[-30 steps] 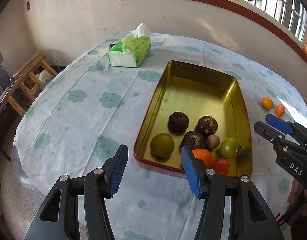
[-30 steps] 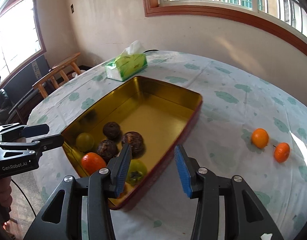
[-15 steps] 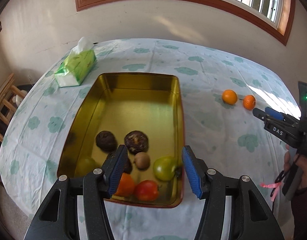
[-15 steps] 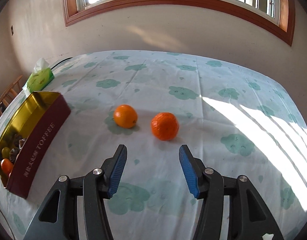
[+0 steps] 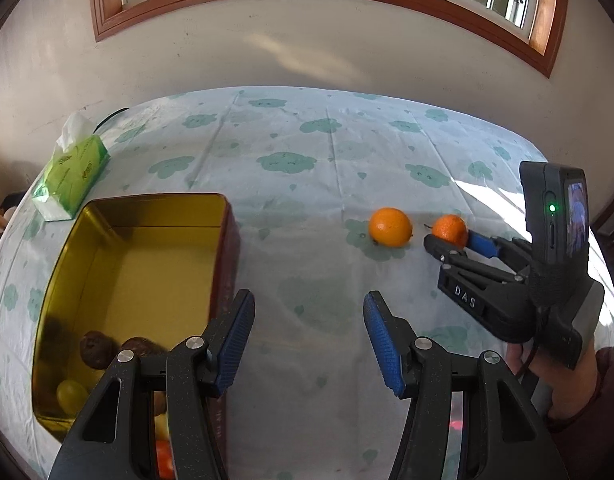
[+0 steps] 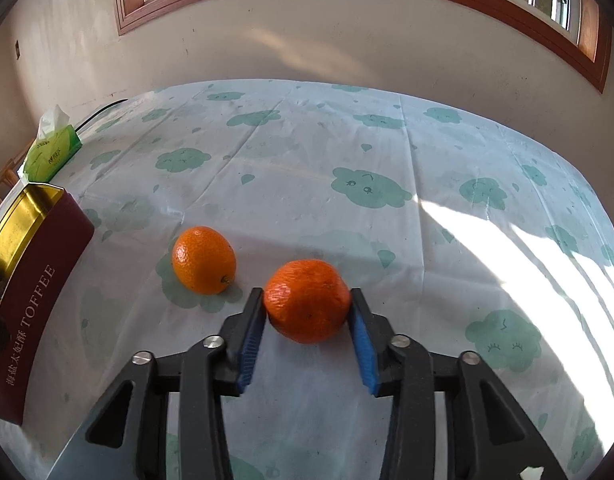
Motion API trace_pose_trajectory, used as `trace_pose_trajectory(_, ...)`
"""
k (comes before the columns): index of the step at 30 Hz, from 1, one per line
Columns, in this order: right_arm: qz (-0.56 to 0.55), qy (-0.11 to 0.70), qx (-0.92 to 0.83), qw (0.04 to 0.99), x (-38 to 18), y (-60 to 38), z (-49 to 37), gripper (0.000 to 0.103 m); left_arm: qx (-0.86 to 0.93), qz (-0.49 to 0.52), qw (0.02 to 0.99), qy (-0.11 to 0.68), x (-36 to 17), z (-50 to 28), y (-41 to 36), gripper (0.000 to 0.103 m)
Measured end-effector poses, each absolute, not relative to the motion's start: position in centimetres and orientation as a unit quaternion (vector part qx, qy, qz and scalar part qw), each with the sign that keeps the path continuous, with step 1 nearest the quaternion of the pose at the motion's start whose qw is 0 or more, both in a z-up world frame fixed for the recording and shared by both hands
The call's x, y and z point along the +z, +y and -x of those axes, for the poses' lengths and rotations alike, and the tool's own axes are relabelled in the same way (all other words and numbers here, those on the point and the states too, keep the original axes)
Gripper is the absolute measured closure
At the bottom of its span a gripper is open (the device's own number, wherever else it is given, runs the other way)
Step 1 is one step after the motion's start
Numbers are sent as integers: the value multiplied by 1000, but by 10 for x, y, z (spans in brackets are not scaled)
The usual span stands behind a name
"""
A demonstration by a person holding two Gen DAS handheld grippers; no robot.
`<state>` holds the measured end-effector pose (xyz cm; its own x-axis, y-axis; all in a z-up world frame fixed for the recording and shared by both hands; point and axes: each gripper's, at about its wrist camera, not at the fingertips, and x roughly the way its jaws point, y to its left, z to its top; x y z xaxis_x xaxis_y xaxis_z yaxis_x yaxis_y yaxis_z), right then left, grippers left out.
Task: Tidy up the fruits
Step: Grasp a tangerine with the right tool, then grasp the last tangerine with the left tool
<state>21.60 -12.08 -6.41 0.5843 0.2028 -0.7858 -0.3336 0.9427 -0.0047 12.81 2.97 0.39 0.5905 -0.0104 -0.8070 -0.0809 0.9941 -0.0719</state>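
My right gripper (image 6: pixel 307 312) is shut on a wrinkled orange tangerine (image 6: pixel 307 300) that rests on the tablecloth; both blue pads touch its sides. A smoother orange (image 6: pixel 203 260) lies just left of it. In the left wrist view the right gripper (image 5: pixel 451 240) holds that tangerine (image 5: pixel 449 229) beside the orange (image 5: pixel 390 227). My left gripper (image 5: pixel 307 338) is open and empty above the cloth, right of the gold toffee tin (image 5: pixel 223 216), which holds several fruits at its near end.
A green tissue box (image 5: pixel 73 176) stands at the far left of the round table, beyond the tin. The tin's red side (image 6: pixel 39 276) is left of the two oranges. Sunlight falls on the table's right side.
My right gripper moved forward and closed on the right tangerine. My left gripper swung right, away from the tin, staying open.
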Motion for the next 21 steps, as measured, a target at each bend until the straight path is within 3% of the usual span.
trace_pose_trajectory(11,64,397,37,915,-43,-201,-169,68,-10,76,882,464,-29,-197,-15,45)
trace_pose_trajectory(21,32,409,59,910,-57,-204,-176,68,-10,73,871,486,-54,-237,-28,47)
